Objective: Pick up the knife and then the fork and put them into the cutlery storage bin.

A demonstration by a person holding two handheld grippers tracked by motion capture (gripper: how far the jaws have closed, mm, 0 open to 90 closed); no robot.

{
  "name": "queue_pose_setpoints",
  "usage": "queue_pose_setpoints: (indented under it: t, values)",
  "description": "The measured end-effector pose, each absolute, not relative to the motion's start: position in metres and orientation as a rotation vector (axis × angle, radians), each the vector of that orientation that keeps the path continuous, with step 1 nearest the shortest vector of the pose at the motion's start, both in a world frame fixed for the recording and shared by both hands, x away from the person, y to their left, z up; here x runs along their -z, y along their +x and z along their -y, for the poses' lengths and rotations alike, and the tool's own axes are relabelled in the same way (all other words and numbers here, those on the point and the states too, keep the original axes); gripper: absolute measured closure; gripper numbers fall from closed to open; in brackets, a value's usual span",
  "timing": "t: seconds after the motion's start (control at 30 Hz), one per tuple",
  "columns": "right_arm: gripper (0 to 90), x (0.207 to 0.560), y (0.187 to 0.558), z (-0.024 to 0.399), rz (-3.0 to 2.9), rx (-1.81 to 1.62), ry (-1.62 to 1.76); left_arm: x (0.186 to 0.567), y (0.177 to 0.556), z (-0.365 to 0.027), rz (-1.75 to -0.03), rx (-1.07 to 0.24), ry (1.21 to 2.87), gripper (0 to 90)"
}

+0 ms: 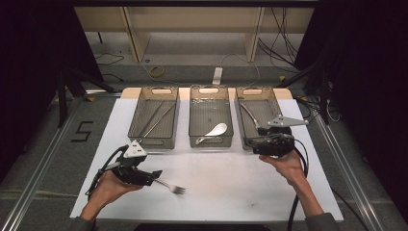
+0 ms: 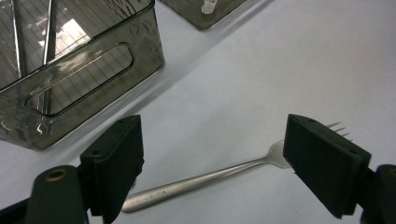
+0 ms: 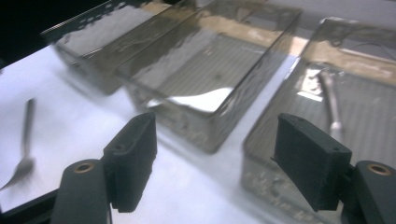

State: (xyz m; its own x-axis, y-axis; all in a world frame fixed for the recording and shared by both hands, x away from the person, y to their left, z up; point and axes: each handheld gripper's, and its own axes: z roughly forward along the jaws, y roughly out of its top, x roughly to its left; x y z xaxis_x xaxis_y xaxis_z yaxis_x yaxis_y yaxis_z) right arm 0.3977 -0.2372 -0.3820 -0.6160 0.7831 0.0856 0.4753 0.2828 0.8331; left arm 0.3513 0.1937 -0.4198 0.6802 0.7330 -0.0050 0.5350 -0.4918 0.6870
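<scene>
We have the left hand-held gripper (image 1: 155, 175) wide open straddling the fork (image 2: 205, 178) to grab it, right hand-held gripper (image 3: 219, 163) open, empty.

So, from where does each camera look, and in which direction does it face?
High view: above the person's side, facing forward and down on the table and three bins; forearms, left gripper and right gripper show.
Left gripper view: rides the left gripper, facing the fork; open jaws show.
Right gripper view: rides the right gripper, facing the bins; open jaws show.
Shared: all three show the fork.
</scene>
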Motion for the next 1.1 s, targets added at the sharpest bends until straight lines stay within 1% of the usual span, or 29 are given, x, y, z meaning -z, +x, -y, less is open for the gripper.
queue_pose_setpoints:
  t: [0.2,0.43,0.6,0.7,0.8,0.83,0.93,1.1]
  values:
    - [29.3,0.39,0.378,0.236,-2.244,-1.278,1.112,0.421,0.363,-0.195,-0.966,-0.36,2.27,19.8]
    - [28.3,0.4,0.356,0.235,-2.261,-1.3,1.06,0.428,0.373,-0.189,-0.944,-0.33,2.425,20.4]
    - [27.8,0.409,0.343,0.237,-2.268,-1.314,1.07,0.433,0.375,-0.181,-0.894,-0.31,2.514,22.6]
    - [27.8,0.413,0.336,0.238,-2.281,-1.315,1.072,0.435,0.376,-0.179,-0.879,-0.289,2.531,25.0]
    - [27.8,0.417,0.33,0.237,-2.291,-1.309,1.07,0.438,0.378,-0.179,-0.878,-0.3,2.543,30.2]
    - [27.8,0.418,0.329,0.237,-2.297,-1.3,1.069,0.438,0.379,-0.179,-0.89,-0.311,2.535,33.3]
    - [27.8,0.42,0.325,0.238,-2.3,-1.299,1.076,0.441,0.381,-0.182,-0.911,-0.308,2.523,48.8]
    - [27.8,0.422,0.32,0.238,-2.299,-1.304,1.077,0.454,0.385,-0.186,-0.938,-0.313,2.547,69.4]
